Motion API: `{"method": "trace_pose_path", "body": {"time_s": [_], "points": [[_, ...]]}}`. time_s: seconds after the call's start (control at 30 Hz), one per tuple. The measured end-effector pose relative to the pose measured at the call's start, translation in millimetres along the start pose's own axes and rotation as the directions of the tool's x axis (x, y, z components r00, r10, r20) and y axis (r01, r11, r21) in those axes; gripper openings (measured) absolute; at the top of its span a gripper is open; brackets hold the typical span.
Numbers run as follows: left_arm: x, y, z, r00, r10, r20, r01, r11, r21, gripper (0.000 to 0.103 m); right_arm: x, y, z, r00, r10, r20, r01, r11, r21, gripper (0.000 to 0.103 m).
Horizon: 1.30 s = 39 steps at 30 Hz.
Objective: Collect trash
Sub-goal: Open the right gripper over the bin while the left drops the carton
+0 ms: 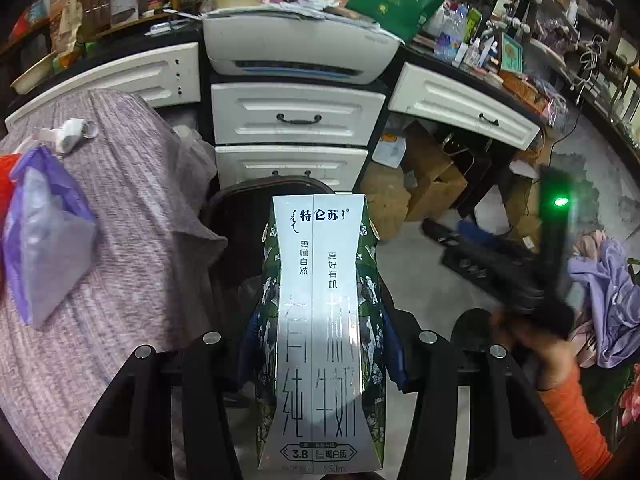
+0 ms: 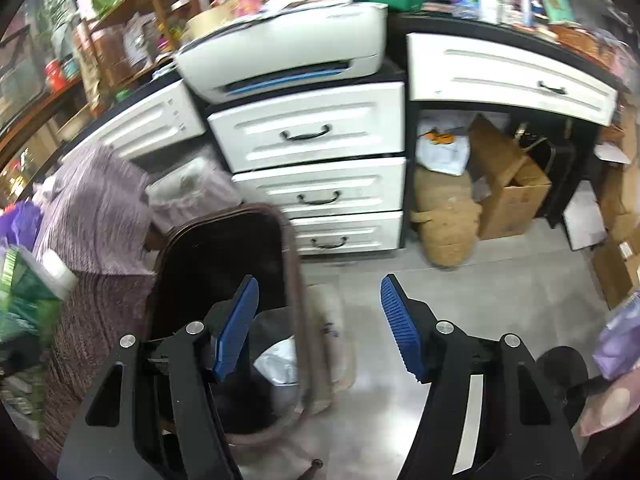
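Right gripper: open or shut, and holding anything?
Open and empty. The right gripper shows its blue pads wide apart, with only floor and the bin behind.

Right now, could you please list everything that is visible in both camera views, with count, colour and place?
silver-and-green milk carton: one, clamped between the left jaws, above the bin.
dark brown trash bin: one, on the floor before the drawers, something white inside.
white drawer cabinet: one, three drawers, black handles.
white printer: one, atop the cabinet.
purple knitted cover: one, left side.
purple plastic bag: one, on the cover.
brown cardboard box: one, under the desk.
left gripper: black, shut on carton.
right gripper: black, blue pads, open, empty.
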State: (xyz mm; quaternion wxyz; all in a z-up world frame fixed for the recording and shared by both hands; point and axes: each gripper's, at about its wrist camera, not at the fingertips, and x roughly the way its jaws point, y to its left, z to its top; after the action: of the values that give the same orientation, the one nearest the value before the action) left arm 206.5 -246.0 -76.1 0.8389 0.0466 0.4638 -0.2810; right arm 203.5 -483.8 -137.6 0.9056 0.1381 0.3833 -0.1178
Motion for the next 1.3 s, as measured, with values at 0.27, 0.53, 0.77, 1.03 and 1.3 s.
{"method": "trace_pose_path", "body": {"time_s": [0.27, 0.53, 0.77, 1.03, 1.3], "points": [[49, -6, 2, 0.994, 0.051, -0.097, -0.050, 0.999, 0.010, 0.050, -26, -40, -2, 0.998, -0.040, 0.042, 0.037, 0.997, 0.070, 0.064], [97, -9, 0, 0.975, 0.139, -0.172, -0.130, 0.990, 0.063, 0.050, -30, -44, -9, 0.999, -0.027, 0.033, 0.024, 0.997, 0.076, 0.064], [121, -7, -4, 0.960, 0.176, -0.219, -0.164, 0.984, 0.071, 0.050, -32, -41, -10, 0.999, -0.009, 0.037, 0.005, 0.996, 0.094, 0.064], [134, 2, -7, 0.941, 0.210, -0.264, -0.203, 0.978, 0.054, 0.058, -30, -43, -12, 1.000, -0.007, 0.016, 0.005, 0.995, 0.101, 0.064], [110, -8, -5, 0.963, 0.179, -0.202, -0.172, 0.984, 0.055, 0.080, -33, -43, -9, 1.000, -0.004, 0.029, 0.001, 0.994, 0.108, 0.064]]}}
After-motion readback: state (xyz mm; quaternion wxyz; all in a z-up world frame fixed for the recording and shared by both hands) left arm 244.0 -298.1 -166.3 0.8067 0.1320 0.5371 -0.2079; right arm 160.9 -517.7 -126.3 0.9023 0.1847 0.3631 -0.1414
